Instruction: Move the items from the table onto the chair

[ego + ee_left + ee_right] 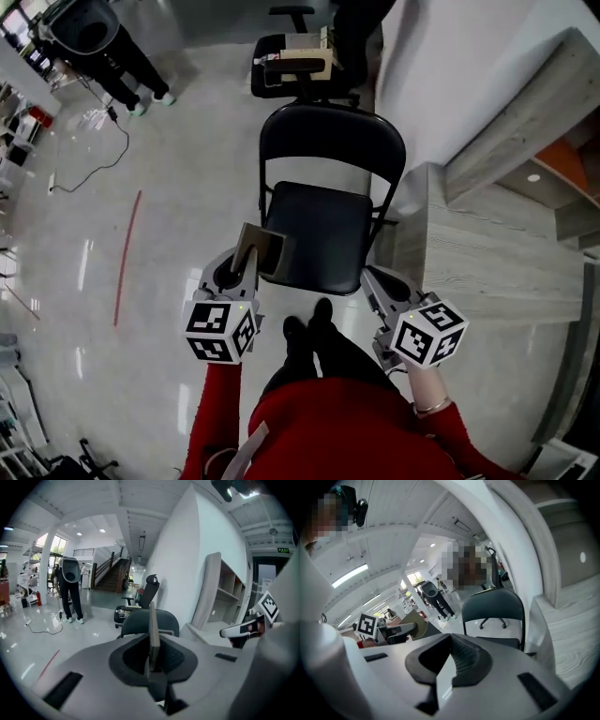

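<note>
One dark folding chair (323,234) stands just ahead of the person, its seat bare. Over the seat's near left corner hangs a thin olive-brown panel (261,251), upright on its edge and not yet set down. It looks stiff and light, probably smooth-faced, so a pinch across its thickness near the lower edge suits it, though a jolt might make it swing. The left claw (151,660) is clamped on it there, angled a little downward. The right claw (451,645) points likewise beside the seat's right edge, jaws together, empty.
</note>
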A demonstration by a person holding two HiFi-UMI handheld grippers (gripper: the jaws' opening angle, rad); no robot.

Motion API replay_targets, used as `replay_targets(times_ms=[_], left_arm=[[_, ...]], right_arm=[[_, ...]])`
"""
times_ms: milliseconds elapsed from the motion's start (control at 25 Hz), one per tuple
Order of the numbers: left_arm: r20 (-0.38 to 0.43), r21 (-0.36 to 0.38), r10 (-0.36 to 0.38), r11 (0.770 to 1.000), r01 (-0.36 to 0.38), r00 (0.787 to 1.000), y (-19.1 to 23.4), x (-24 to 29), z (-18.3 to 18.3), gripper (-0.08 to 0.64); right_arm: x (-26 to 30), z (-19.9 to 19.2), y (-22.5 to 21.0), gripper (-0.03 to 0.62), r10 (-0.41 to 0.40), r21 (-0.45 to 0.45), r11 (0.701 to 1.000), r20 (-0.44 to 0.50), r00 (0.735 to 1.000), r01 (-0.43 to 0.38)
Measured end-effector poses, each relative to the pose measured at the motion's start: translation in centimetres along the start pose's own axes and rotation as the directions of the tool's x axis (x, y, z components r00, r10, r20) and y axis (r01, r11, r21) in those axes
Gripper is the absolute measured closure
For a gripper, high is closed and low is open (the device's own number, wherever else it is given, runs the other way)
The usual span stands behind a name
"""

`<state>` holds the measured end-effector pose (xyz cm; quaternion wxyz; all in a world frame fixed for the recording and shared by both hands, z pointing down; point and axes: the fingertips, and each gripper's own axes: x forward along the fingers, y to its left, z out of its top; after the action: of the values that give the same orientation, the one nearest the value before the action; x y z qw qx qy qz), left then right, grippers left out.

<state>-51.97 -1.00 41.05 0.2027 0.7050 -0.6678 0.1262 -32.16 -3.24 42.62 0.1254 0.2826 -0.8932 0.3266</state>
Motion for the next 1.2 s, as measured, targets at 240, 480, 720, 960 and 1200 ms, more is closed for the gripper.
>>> replay_targets(times_ms=[240,480,720,960,1200], left_arm=[[-0.063,0.049,-0.058,0.997,0.061,0.996,-1.4,6.7,0.2,0.523],[-0.094,0.066,-0.089,0.993,0.096,0.992,-2.1,11.2,0.4,0.523],[-0.14,0.084,-0.089,0.991,0.102,0.986,-1.6,15.4,-1.9,0.523],[-0.221,0.09,-0.087,0.99,0.109,0.971,-0.8,20.3,-8.2,0.523],[-0.291,0.115,-0.107,0.983,0.145,0.951,-1.5,25.4,-15.7,0.523]], right_arm=[[0.3,2.3,-4.3,0.58,-0.079,0.037,0.996,0.072,0.994,0.076],[1.6,3.6,-7.0,0.58,-0.105,0.038,0.994,0.08,0.991,0.102],[3.5,2.3,-9.4,0.58,-0.175,0.069,0.983,0.041,0.984,0.172],[6.3,-0.8,-10.8,0.58,-0.23,0.069,0.97,-0.032,0.973,0.232],[10.7,-4.8,-12.4,0.58,-0.248,0.074,0.964,-0.085,0.965,0.254]])
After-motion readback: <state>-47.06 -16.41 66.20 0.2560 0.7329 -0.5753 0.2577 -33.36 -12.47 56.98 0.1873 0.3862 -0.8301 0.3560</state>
